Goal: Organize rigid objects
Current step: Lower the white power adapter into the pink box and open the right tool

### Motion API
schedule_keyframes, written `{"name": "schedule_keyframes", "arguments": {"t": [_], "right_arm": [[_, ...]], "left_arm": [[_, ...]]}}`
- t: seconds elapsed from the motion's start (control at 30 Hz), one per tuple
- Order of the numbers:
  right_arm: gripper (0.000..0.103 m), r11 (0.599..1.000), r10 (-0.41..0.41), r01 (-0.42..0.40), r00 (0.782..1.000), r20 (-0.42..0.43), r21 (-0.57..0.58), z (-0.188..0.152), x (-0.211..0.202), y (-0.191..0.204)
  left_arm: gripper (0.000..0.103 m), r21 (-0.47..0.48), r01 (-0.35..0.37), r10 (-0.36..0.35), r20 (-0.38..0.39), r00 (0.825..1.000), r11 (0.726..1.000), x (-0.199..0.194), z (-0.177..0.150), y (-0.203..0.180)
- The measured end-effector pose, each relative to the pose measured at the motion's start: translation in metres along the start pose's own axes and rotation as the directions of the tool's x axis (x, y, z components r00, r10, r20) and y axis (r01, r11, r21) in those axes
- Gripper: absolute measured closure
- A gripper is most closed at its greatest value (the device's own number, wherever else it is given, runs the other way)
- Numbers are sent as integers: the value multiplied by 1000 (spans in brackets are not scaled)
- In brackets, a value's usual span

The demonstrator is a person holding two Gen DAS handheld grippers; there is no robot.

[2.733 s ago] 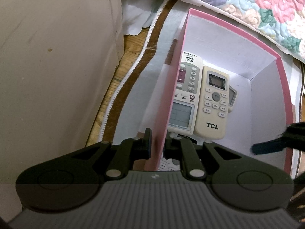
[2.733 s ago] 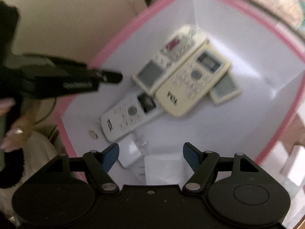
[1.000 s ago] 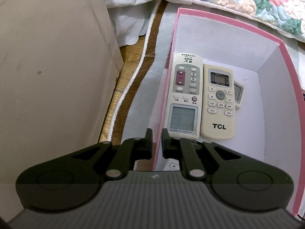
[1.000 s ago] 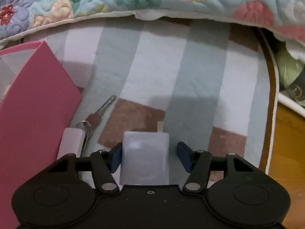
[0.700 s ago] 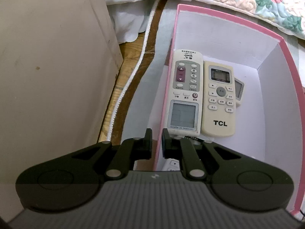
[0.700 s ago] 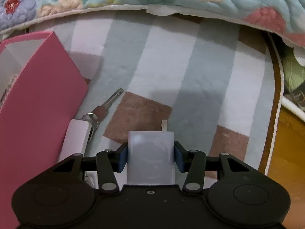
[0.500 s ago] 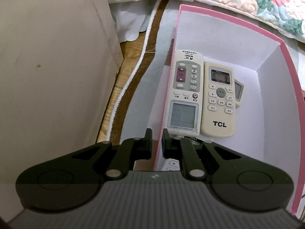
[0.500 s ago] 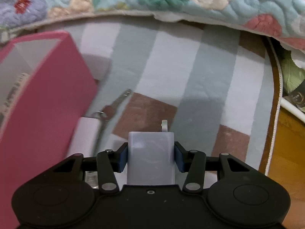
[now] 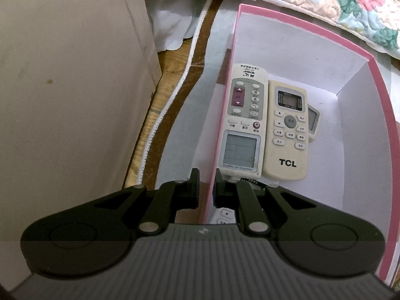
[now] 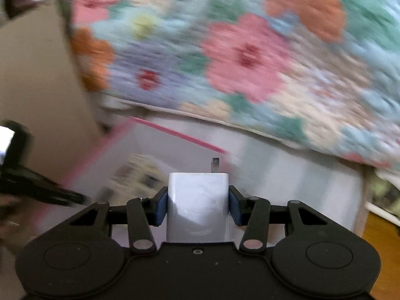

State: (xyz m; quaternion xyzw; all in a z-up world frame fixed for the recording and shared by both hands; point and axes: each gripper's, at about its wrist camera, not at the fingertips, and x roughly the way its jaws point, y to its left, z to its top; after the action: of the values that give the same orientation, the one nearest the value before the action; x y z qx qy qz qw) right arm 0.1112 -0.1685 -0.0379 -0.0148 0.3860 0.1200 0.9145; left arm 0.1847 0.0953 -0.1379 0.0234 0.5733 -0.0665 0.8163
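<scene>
**Currently: Box Braced, Charger Held Clear of the Rug**

Left gripper [image 9: 205, 187] clamps the near wall of the pink cardboard box [image 9: 295, 28], presumably steadying it for loading. Right gripper [image 10: 197, 200] grips the white plastic plug-in charger [image 10: 198, 200], prong forward, above the box edge.

One pink box [image 9: 380, 105], perhaps four remotes [image 9: 241, 122], one white charger [image 10: 198, 205]

box [image 9: 380, 95]: pink outside and rim, white inside.
left remote [image 9: 243, 120]: off-white, grey panel, maroon button, grey screen.
tcl remote [image 9: 287, 135]: cream, black lettering, dark screen.
charger [image 10: 197, 200]: white, metal prong.
right gripper [image 10: 197, 201]: black, blue pads.
left gripper [image 9: 206, 187]: black.
quilt [image 10: 250, 55]: floral; pink, orange, teal, lilac.
</scene>
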Motion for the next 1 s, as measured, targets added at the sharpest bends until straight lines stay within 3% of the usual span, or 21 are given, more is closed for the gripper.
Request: {"name": "schedule_keyframes", "arguments": {"t": [0.13, 0.27, 0.4, 0.7, 0.77, 0.87, 1.0], "right_arm": [[49, 990, 137, -140, 985, -103, -21, 7, 29, 45], [49, 985, 152, -165, 965, -215, -44, -1, 70, 78], [49, 988, 153, -154, 957, -248, 15, -13, 95, 86], [49, 997, 81, -81, 933, -351, 14, -29, 126, 89], [49, 995, 33, 9, 912, -410, 102, -31, 139, 84], [49, 978, 55, 40, 895, -443, 203, -34, 153, 73], [49, 988, 11, 60, 893, -450, 142, -36, 158, 82]], "left_arm": [[92, -1, 0, 0, 0, 1000, 1000, 0, 0, 0], [92, -4, 6, -6, 1, 1000, 1000, 0, -1, 2], [92, -10, 14, -14, -3, 1000, 1000, 1, -1, 3], [92, -18, 28, -28, -10, 1000, 999, 3, -2, 6], [92, -16, 28, -28, -10, 1000, 999, 3, -2, 5], [92, -17, 31, -31, -8, 999, 999, 2, -3, 6], [92, -17, 32, -32, -8, 999, 999, 1, -4, 6]]}}
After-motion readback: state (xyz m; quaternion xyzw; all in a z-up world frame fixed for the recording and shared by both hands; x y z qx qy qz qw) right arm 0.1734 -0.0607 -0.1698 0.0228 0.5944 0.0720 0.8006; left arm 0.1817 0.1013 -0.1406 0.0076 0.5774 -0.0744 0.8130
